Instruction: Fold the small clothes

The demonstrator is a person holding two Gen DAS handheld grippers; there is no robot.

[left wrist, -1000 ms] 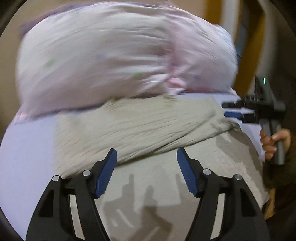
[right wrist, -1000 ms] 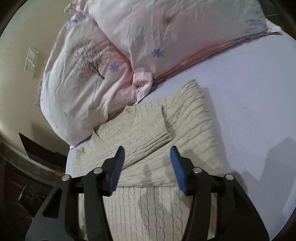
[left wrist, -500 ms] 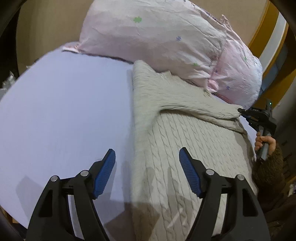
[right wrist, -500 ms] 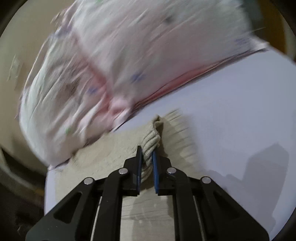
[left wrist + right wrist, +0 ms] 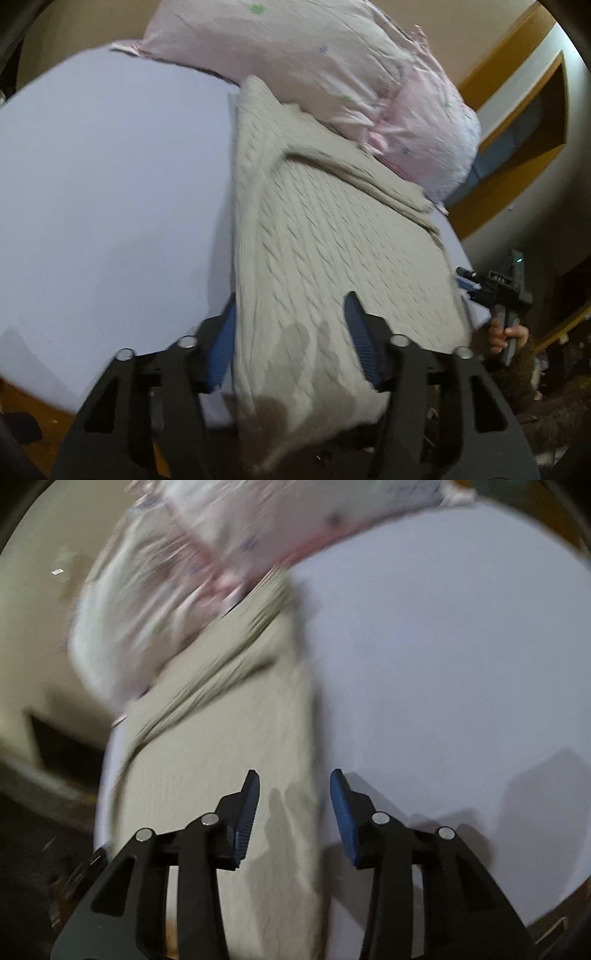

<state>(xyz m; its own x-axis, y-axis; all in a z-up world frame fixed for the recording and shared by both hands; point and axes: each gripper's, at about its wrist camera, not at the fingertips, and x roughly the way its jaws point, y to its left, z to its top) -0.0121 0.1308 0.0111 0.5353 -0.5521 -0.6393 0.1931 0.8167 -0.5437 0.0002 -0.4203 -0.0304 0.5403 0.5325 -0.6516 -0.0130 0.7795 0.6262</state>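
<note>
A beige cable-knit sweater [image 5: 332,251] lies lengthwise on the lilac bed sheet [image 5: 110,192], one sleeve folded across its upper part. Its lower hem hangs over the bed's near edge. My left gripper [image 5: 290,339] is open, its jaws straddling the sweater's left edge near the hem. My right gripper [image 5: 293,808] is open and empty over the sweater's [image 5: 221,775] right edge, in a blurred view. It also shows in the left wrist view [image 5: 476,284], held by a hand beside the sweater's right side.
Two pink patterned pillows [image 5: 332,74] lie at the head of the bed, touching the sweater's top; they also show blurred in the right wrist view [image 5: 221,561]. Bare sheet [image 5: 443,664] spreads beside the sweater. A wooden frame [image 5: 517,147] and wall stand behind.
My right gripper has let go of the sleeve it pinched, opened, and pulled back toward the hem. My left gripper has moved down to the sweater's lower left edge.
</note>
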